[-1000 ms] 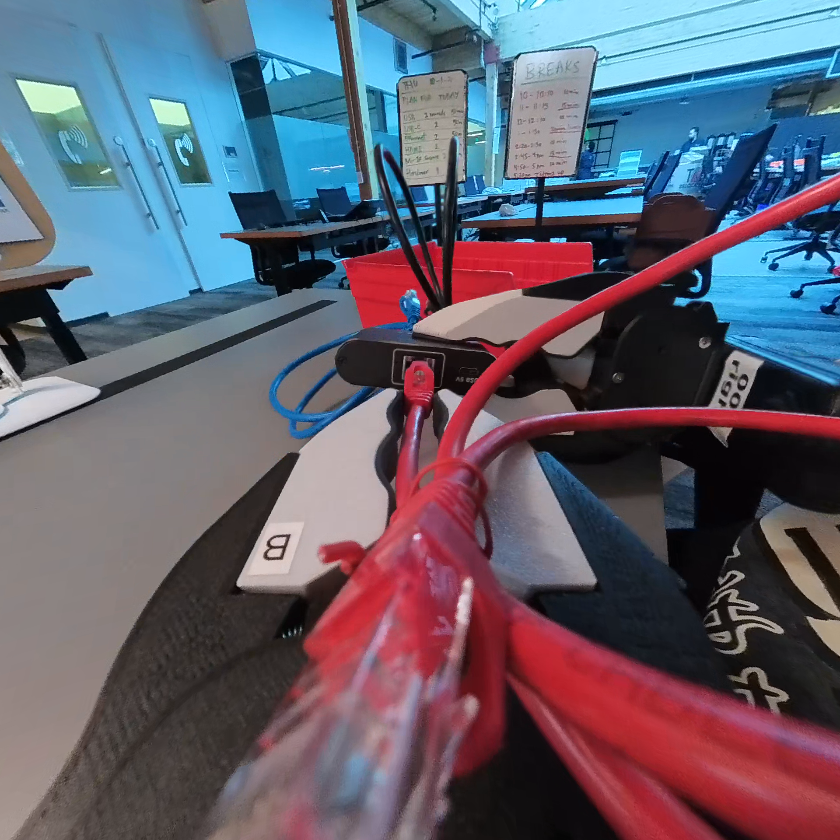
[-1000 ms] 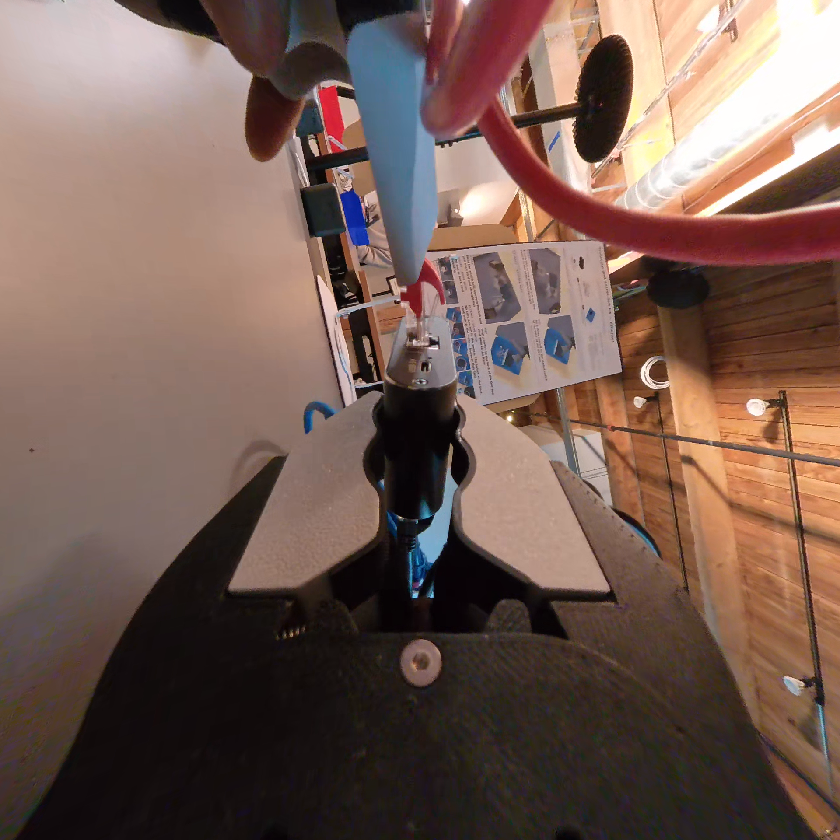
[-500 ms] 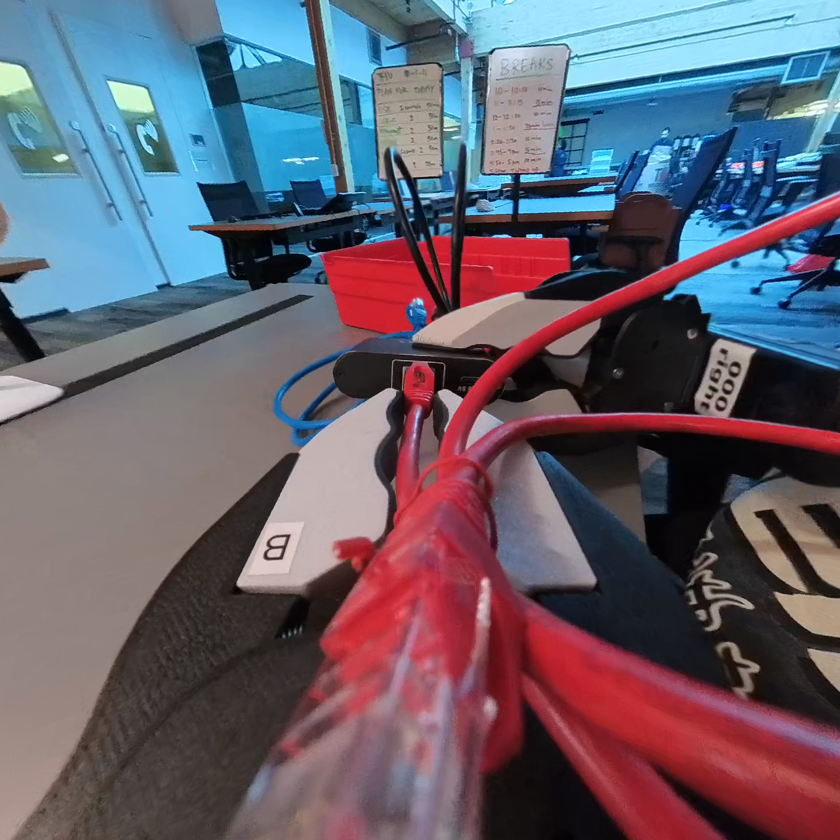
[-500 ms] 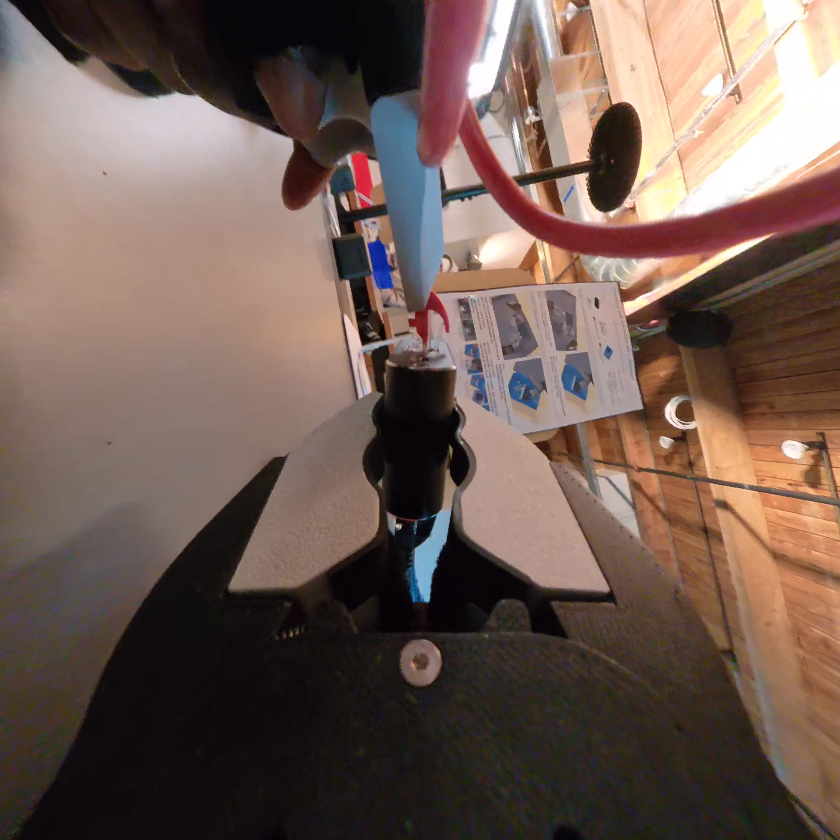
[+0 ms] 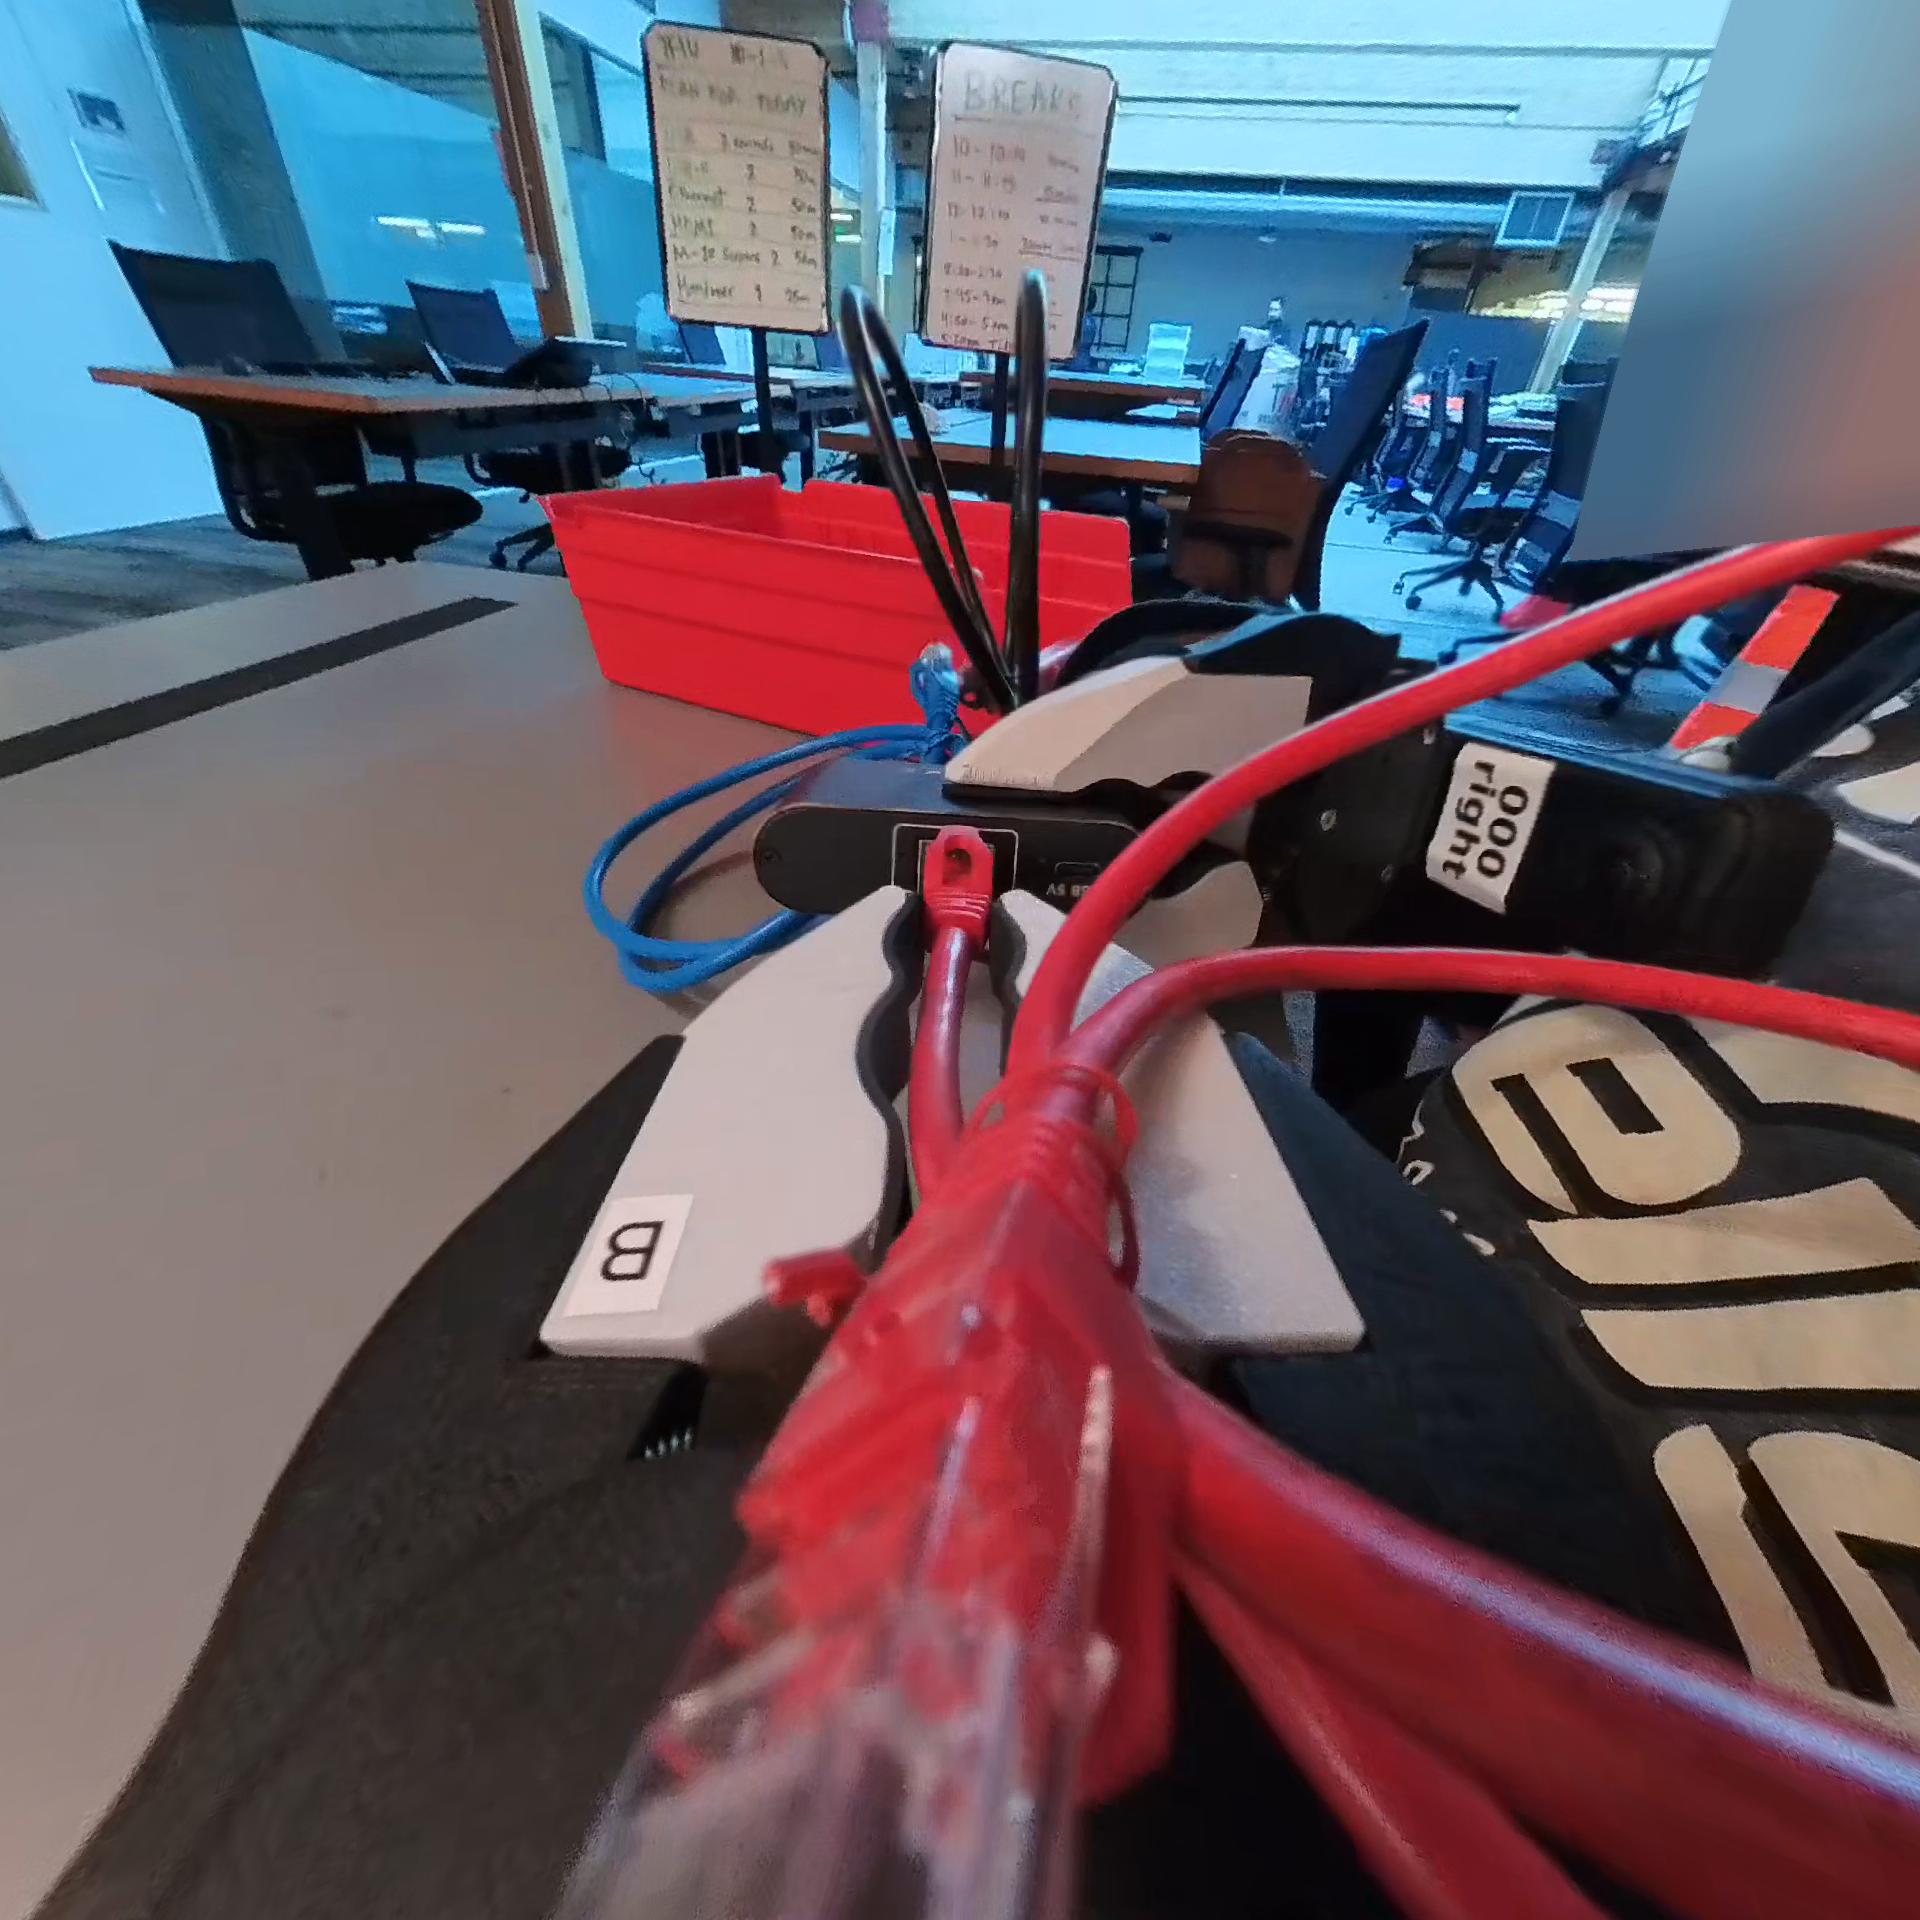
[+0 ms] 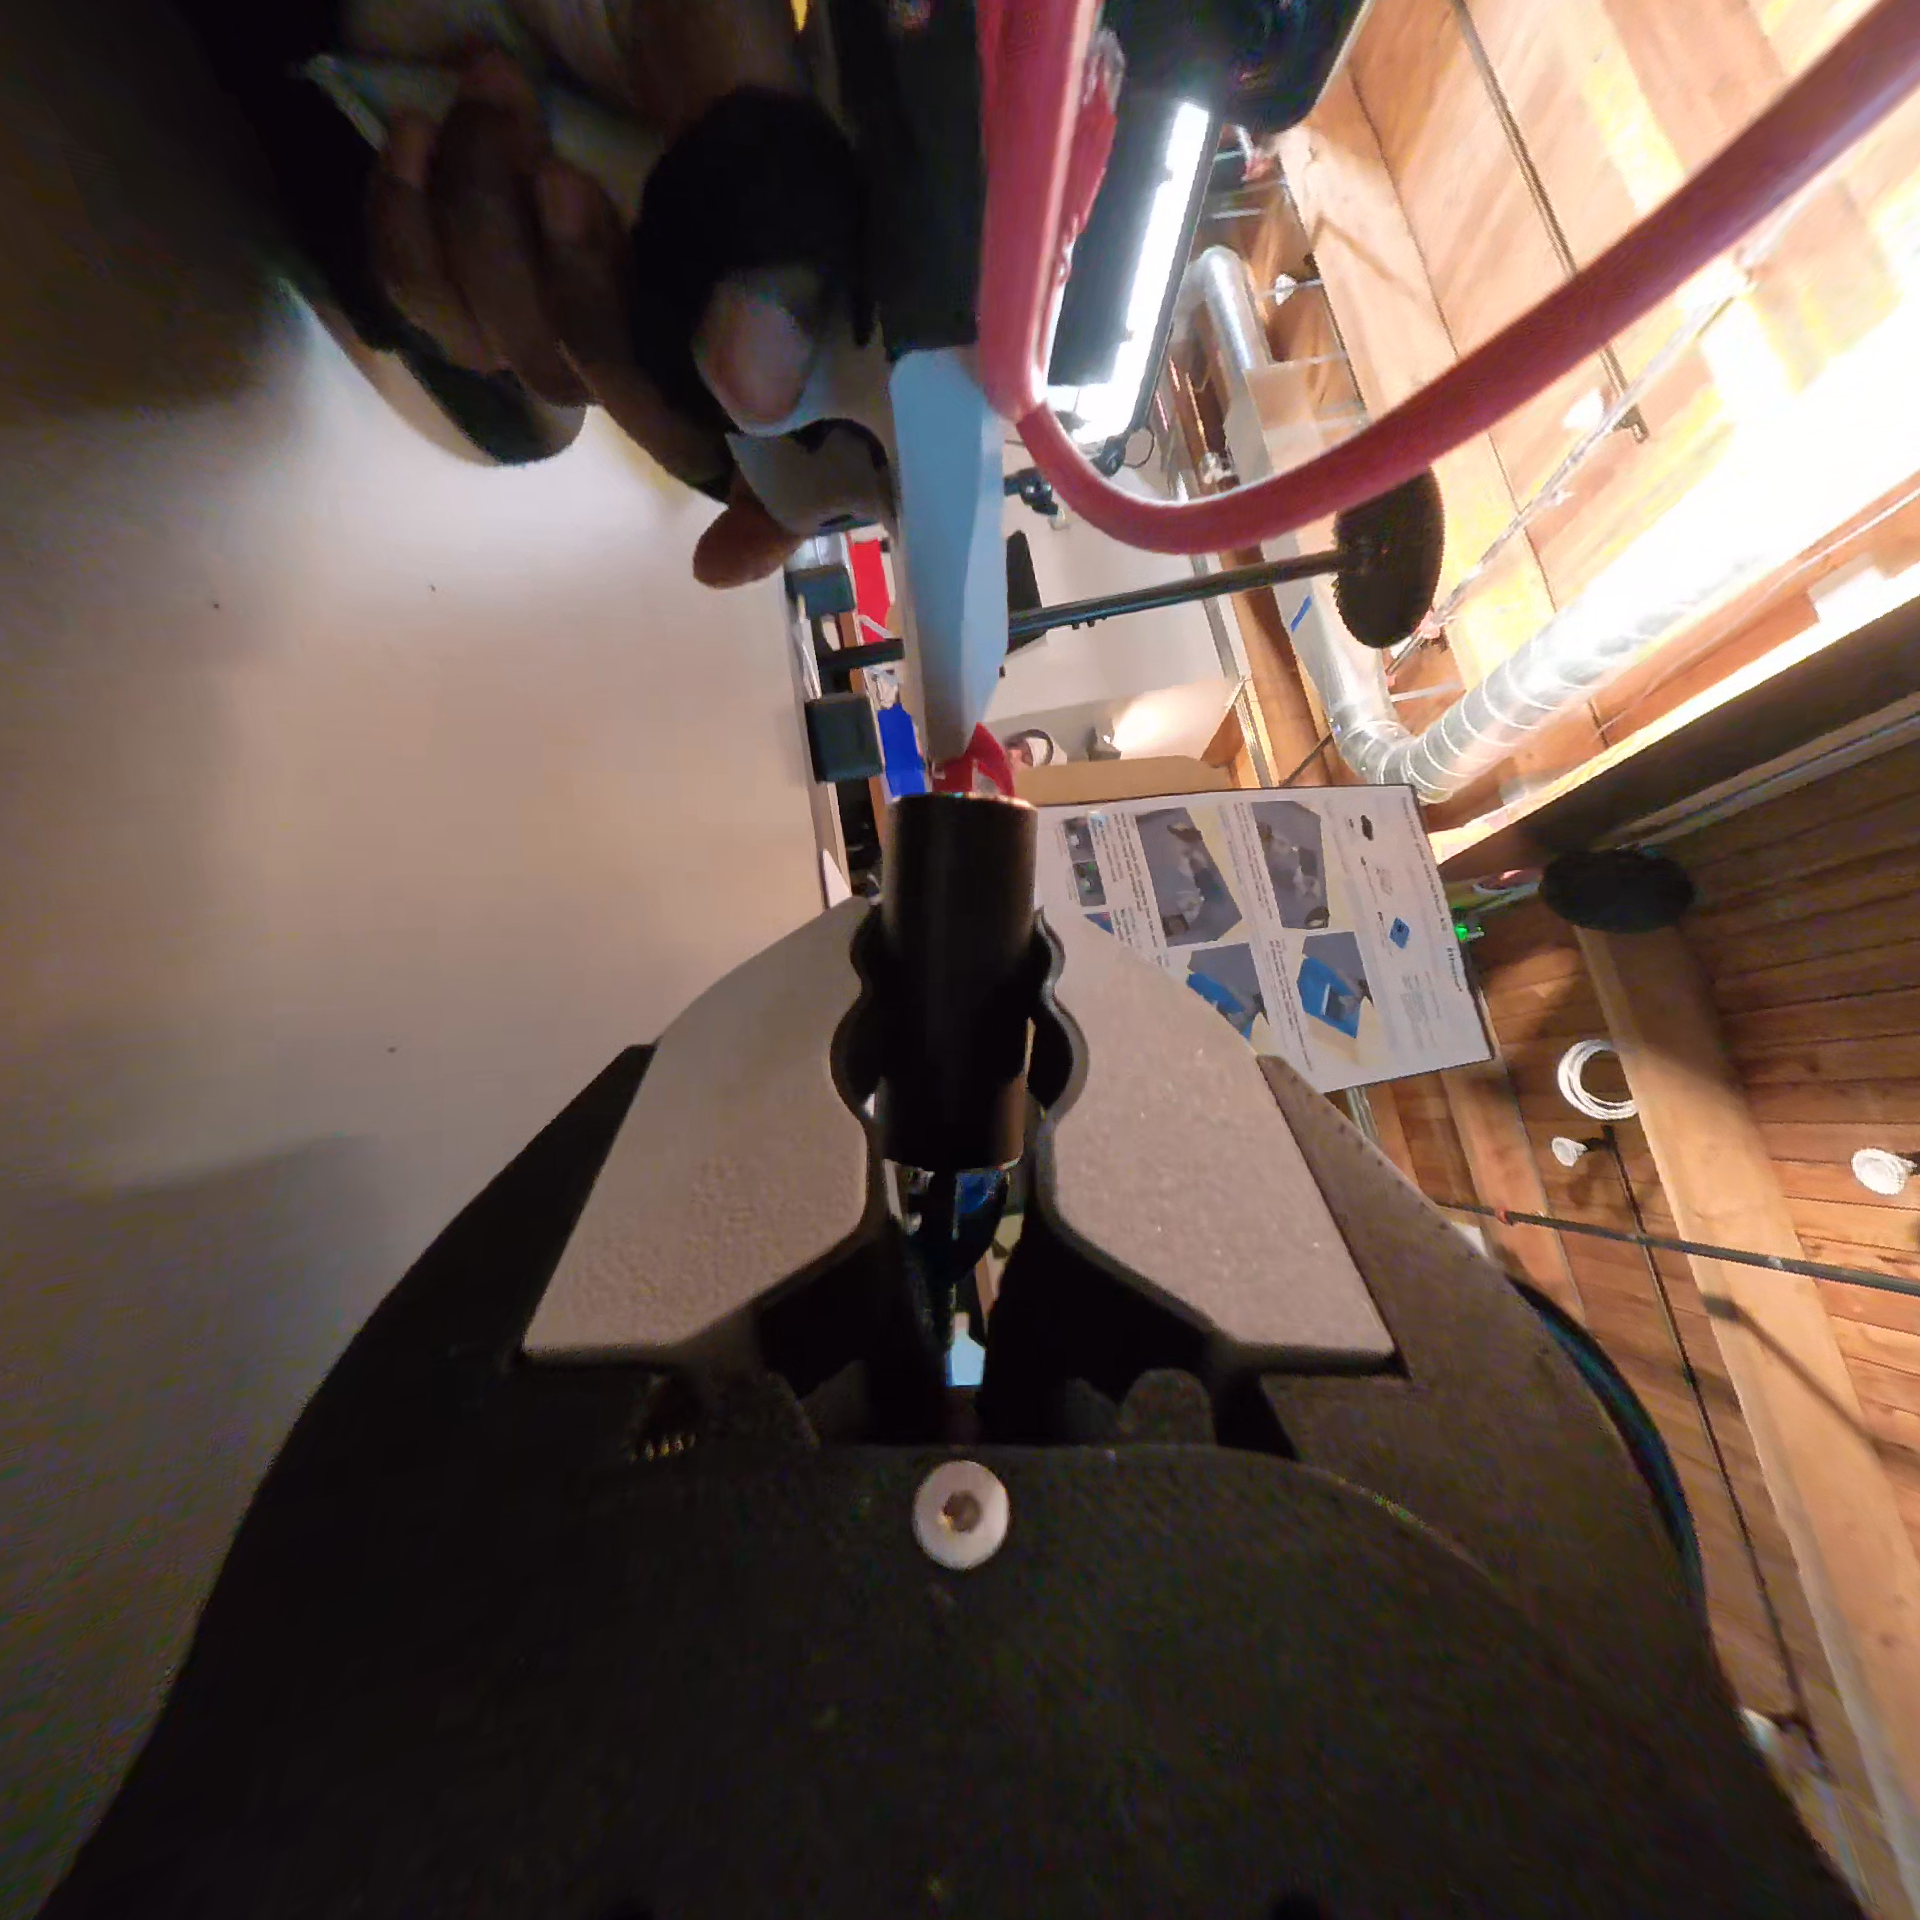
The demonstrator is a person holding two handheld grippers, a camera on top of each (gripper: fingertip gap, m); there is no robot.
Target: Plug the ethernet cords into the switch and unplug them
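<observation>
Step in hand, as I read it: red cord's plug (image 5: pixel 954 871) is seated in the switch (image 5: pixel 831 847) port, or all but seated, w/ the L gripper (image 5: pixel 951 914) closed on the cord just behind the plug, fingertips nearly touching the switch face. Can't tell if the latch has clicked. R gripper (image 6: pixel 954 997) is clamped on the switch body, jaws closed on it top and bottom, bracing it; in the L view its upper finger (image 5: pixel 1101 717) lies on top of the switch at the right end. Switch is just above or on the grey table (image 5: pixel 260 935); can't tell which. Next move prob. calls for either a last short push straight along the port axis, or, if it's in, pressing the tab and pulling straight back while R holds firm. Tab isn't clearly visible under the red boot, so that part is a guess. In the way: rest of the red cord (image 5: pixel 1351 727) loops up over the L gripper and across R, and its spare plug (image 5: pixel 935 1558) hangs right at the L camera, blocking much of the view; loops could snag or tug sideways on the plug. Blue cord (image 5: pixel 665 914) coils on the table left of the switch and runs round behind it; black cables (image 5: pixel 935 540) rise behind. Red bin (image 5: pixel 790 613) further back, well apart. Two handwritten boards (image 5: pixel 738 177) on stands, desks and chairs beyond. R view shows a hand (image 6: pixel 540 260) on the L gripper.
</observation>
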